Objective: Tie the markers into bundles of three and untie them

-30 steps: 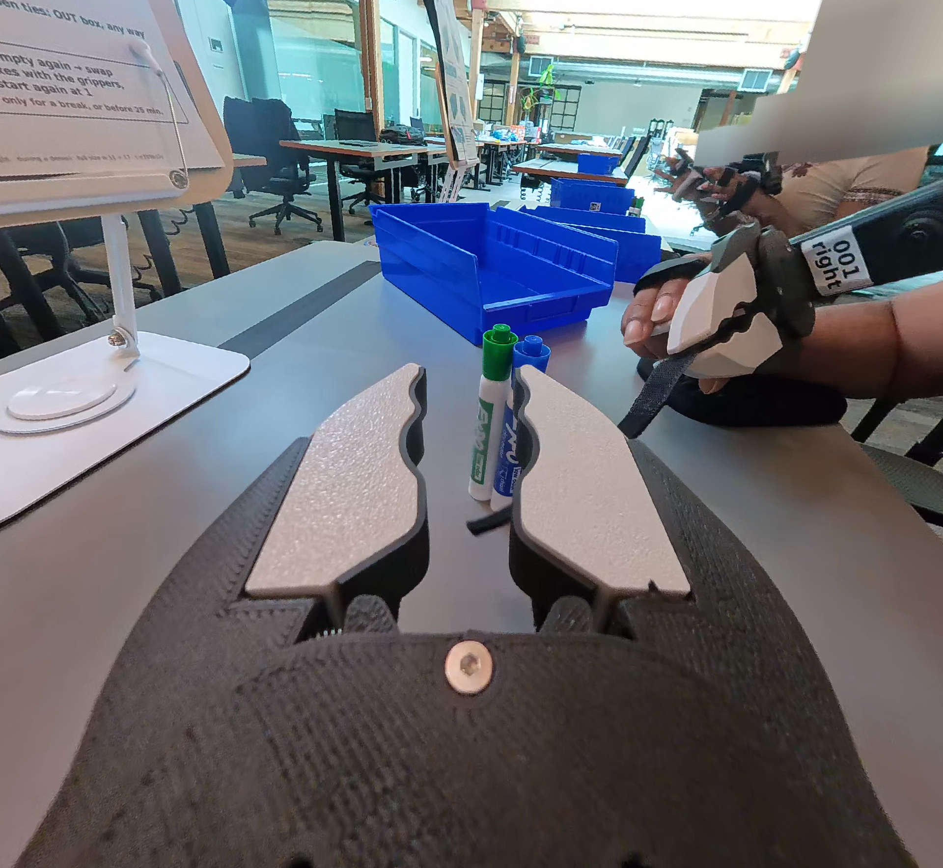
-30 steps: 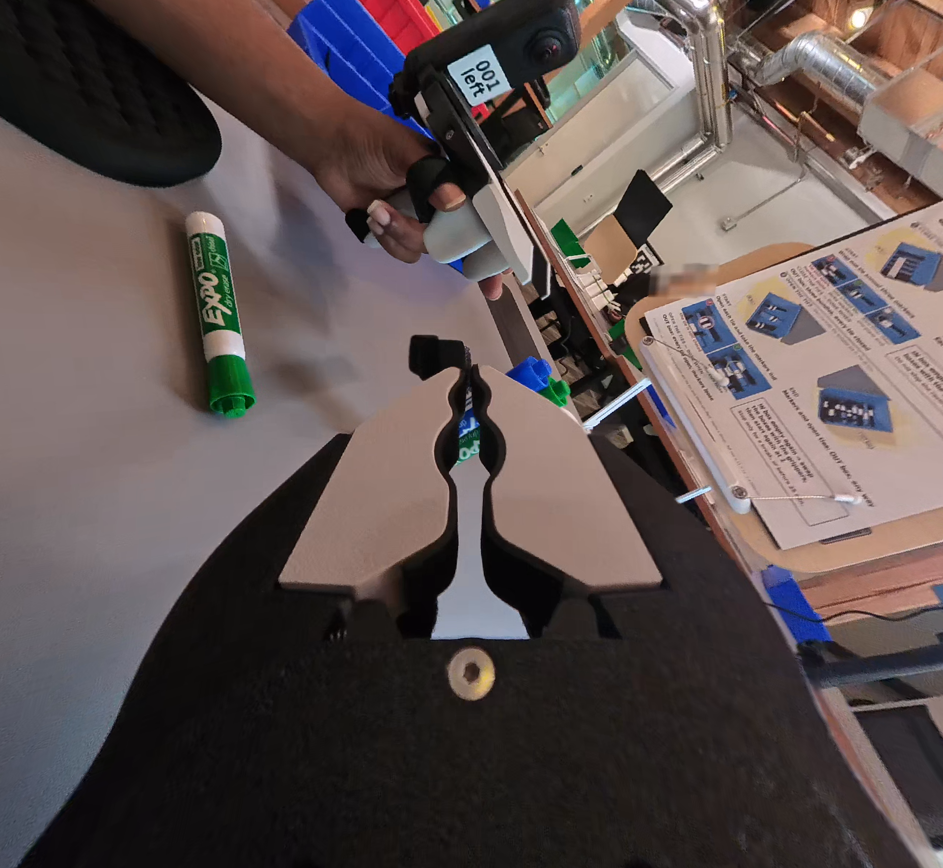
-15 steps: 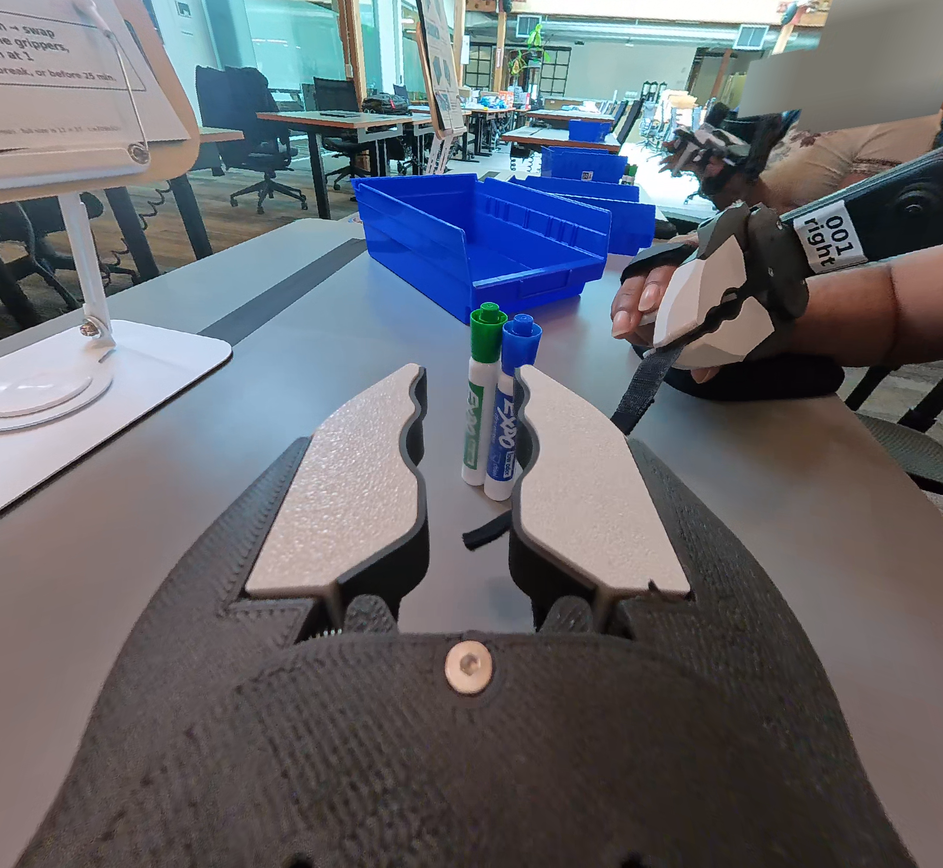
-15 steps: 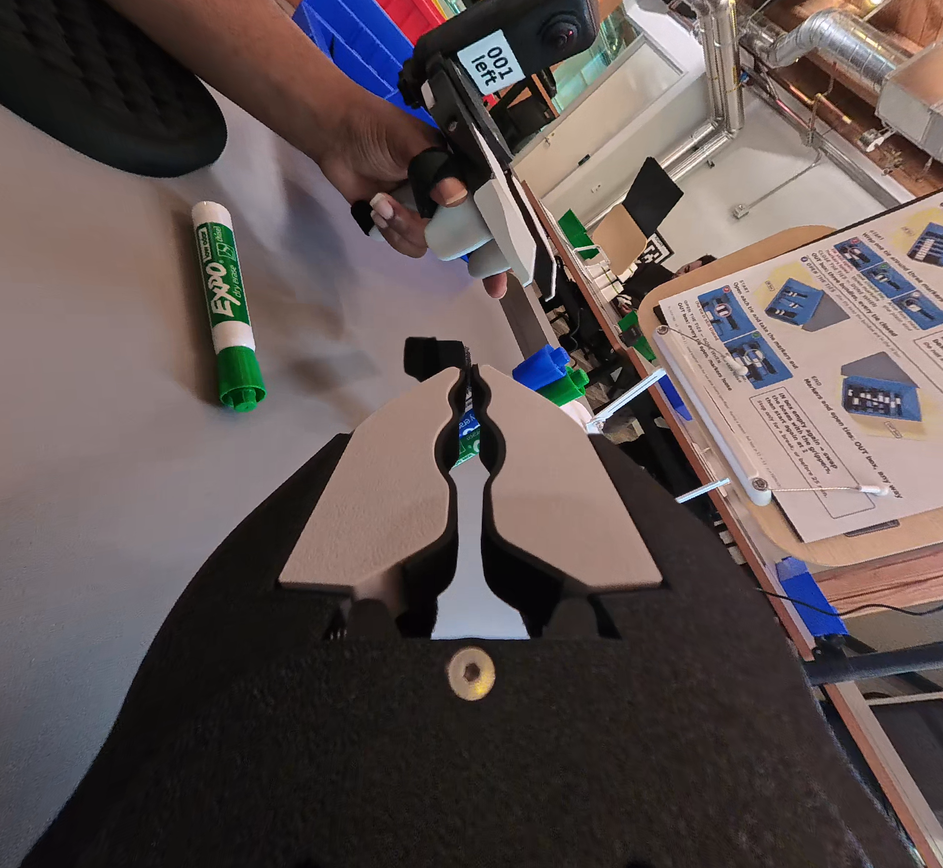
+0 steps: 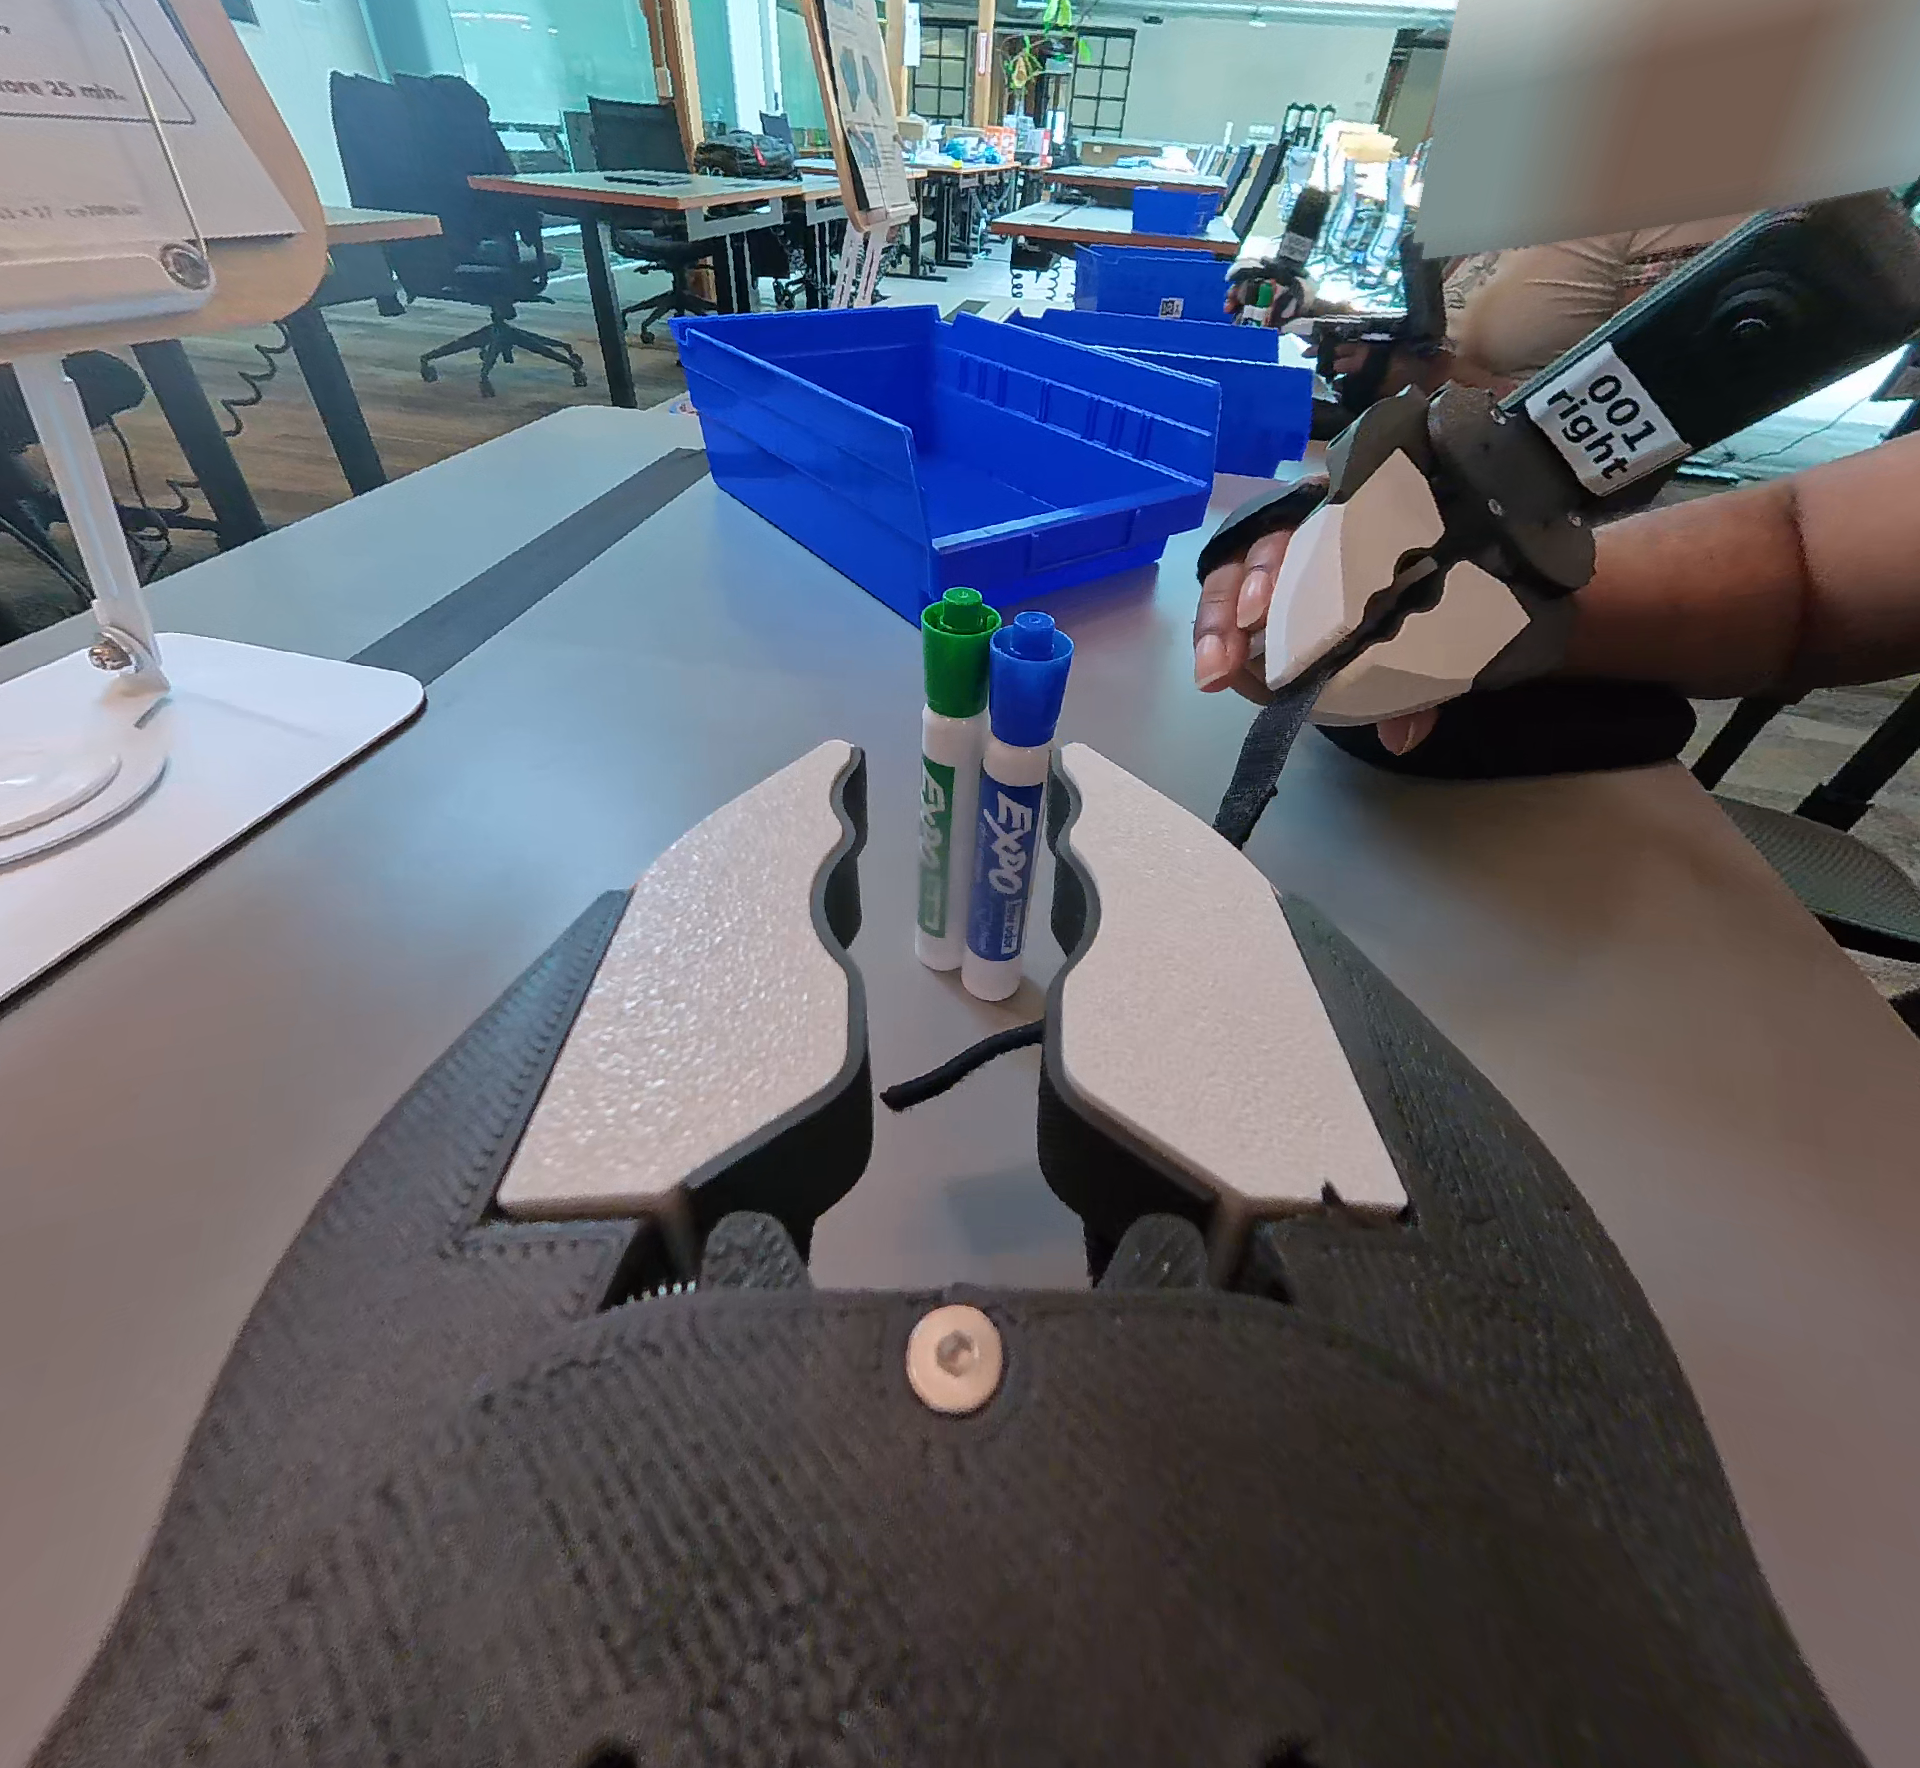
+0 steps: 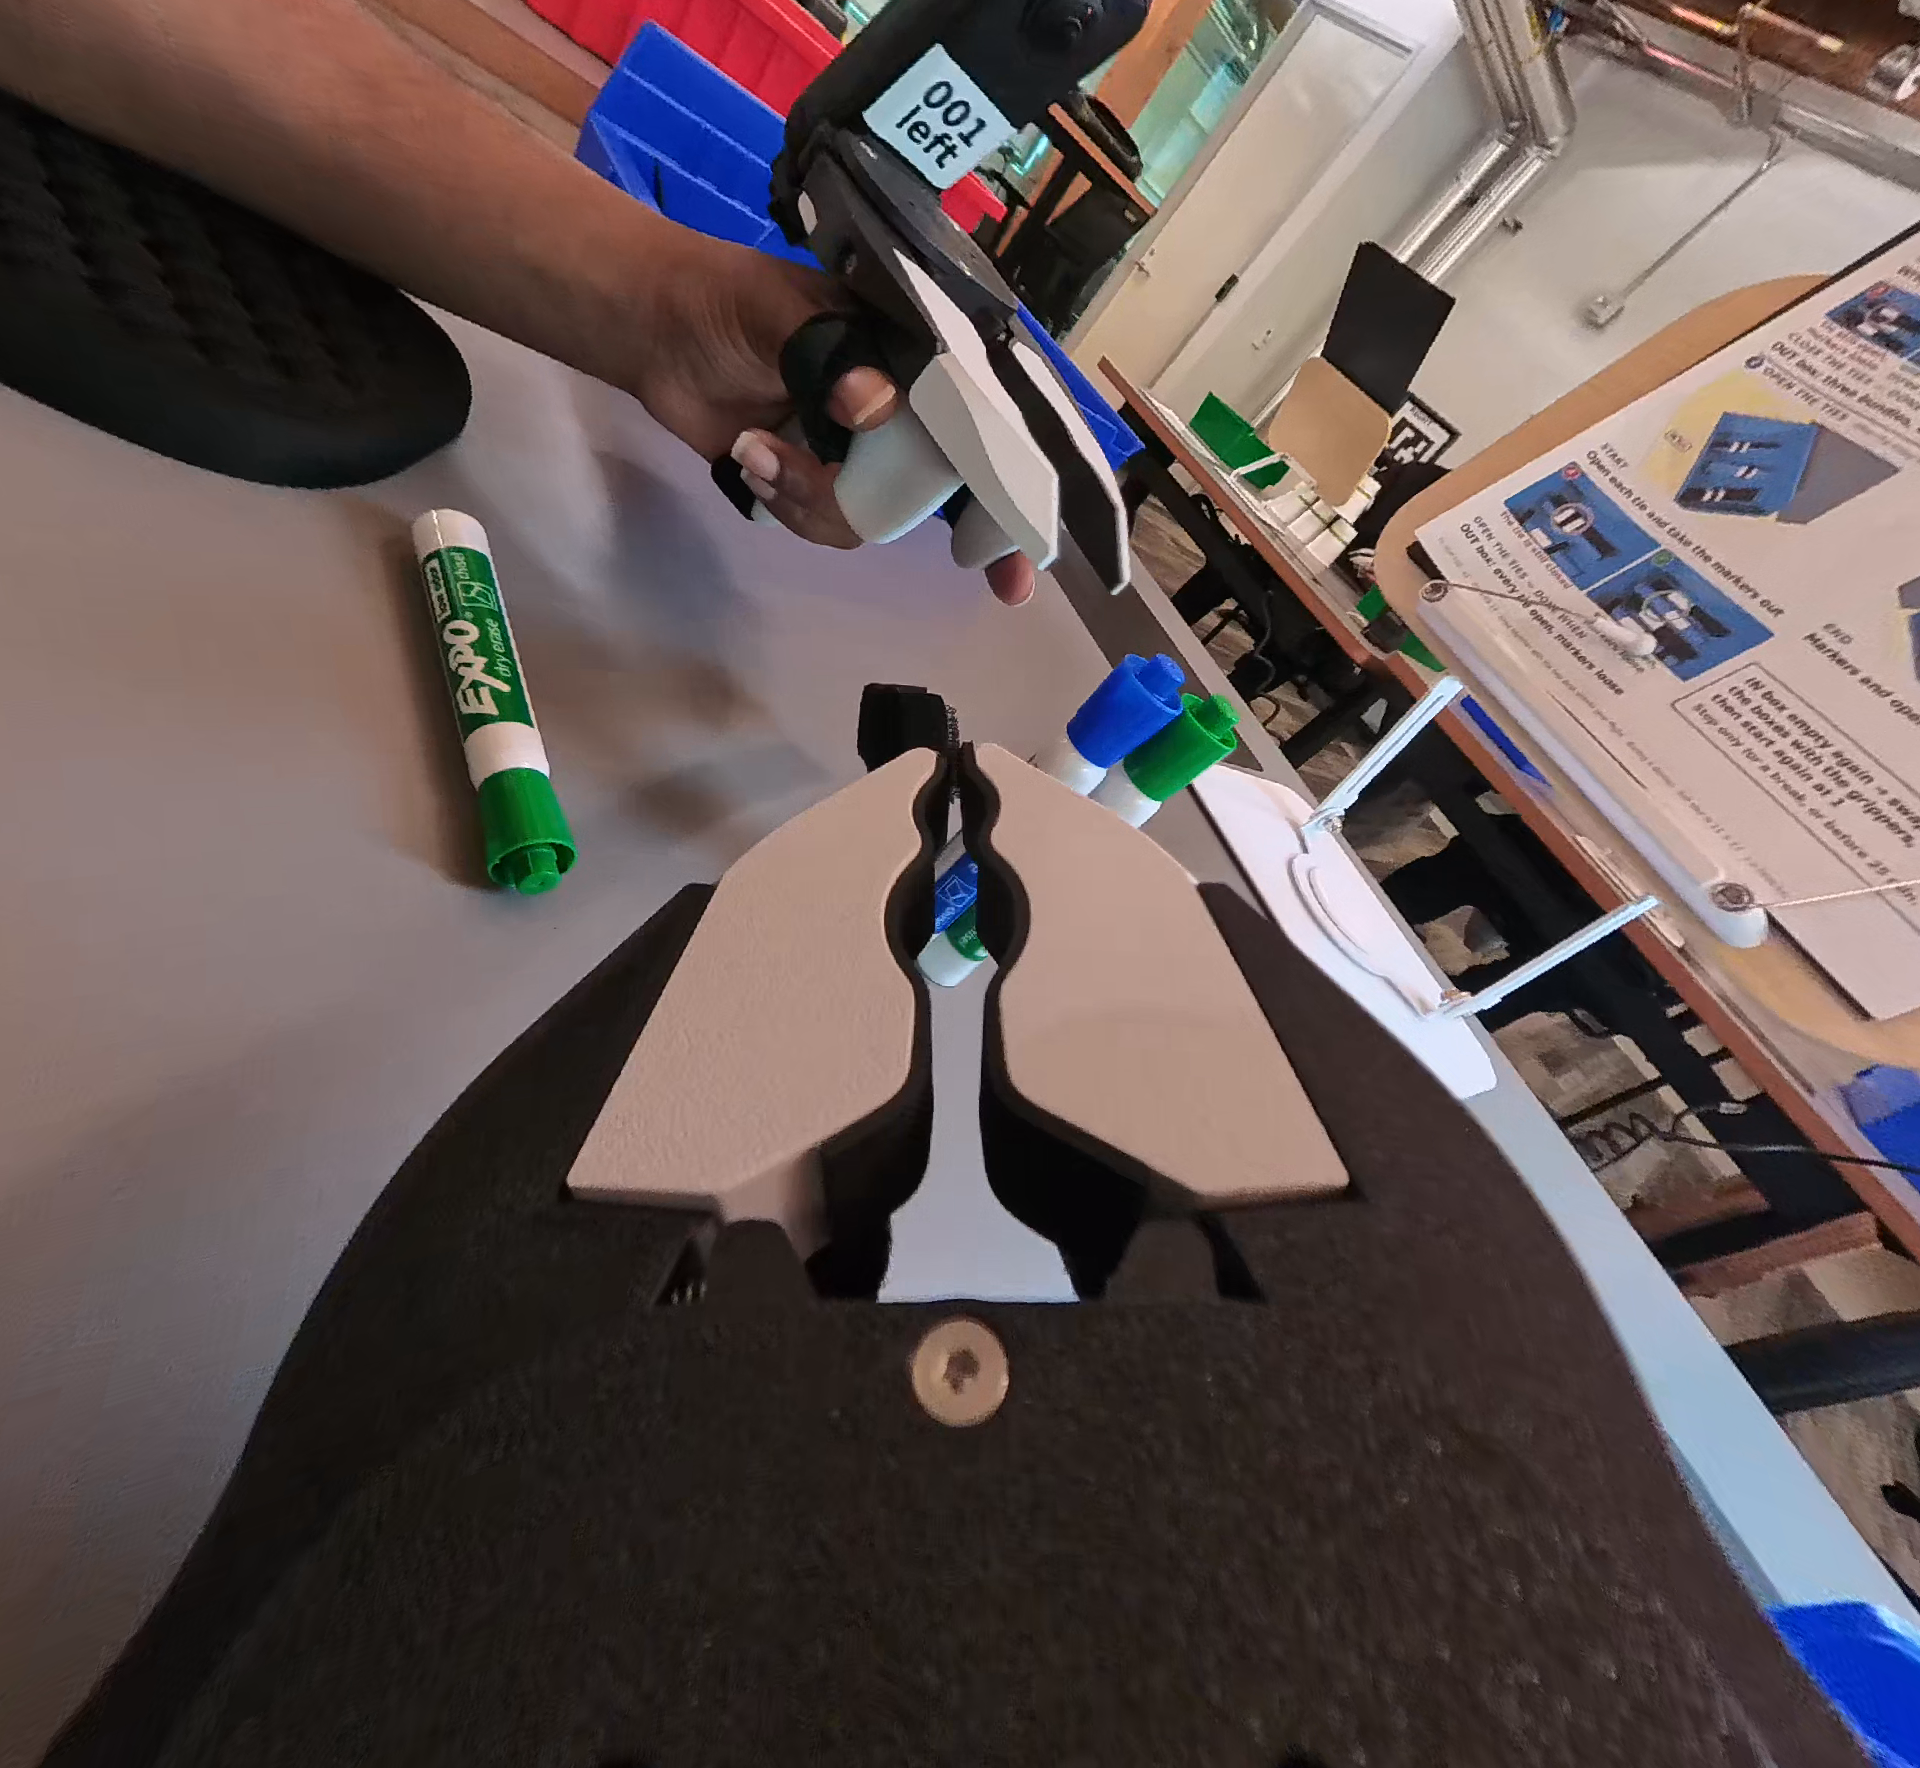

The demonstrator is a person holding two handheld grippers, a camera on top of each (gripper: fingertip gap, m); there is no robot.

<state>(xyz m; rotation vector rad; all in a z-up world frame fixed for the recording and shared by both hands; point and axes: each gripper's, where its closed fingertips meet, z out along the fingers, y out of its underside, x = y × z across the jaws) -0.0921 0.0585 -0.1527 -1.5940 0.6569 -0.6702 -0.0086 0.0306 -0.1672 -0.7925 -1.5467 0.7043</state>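
Grey table (image 5: 436,887), dark strip (image 5: 540,565) across it; blue bin (image 5: 935,461) taken as landmark.

Blue bin sits open-topped on the far part of the table, more blue bins (image 5: 1195,368) just behind it. Near side of the bin: green-capped marker (image 5: 948,783) and blue-capped marker (image 5: 1013,814), touching side by side, caps pointing toward the bin. Thin black strap end (image 5: 956,1064) lies on the surface nearer than the pair. Left of the bin, well apart: white stand base (image 5: 208,742). Right of the bin: black pad (image 5: 1507,742) at the table edge. A second green-capped marker (image 6: 488,690) lies alone on its side, apart from the pair, near the black pad.
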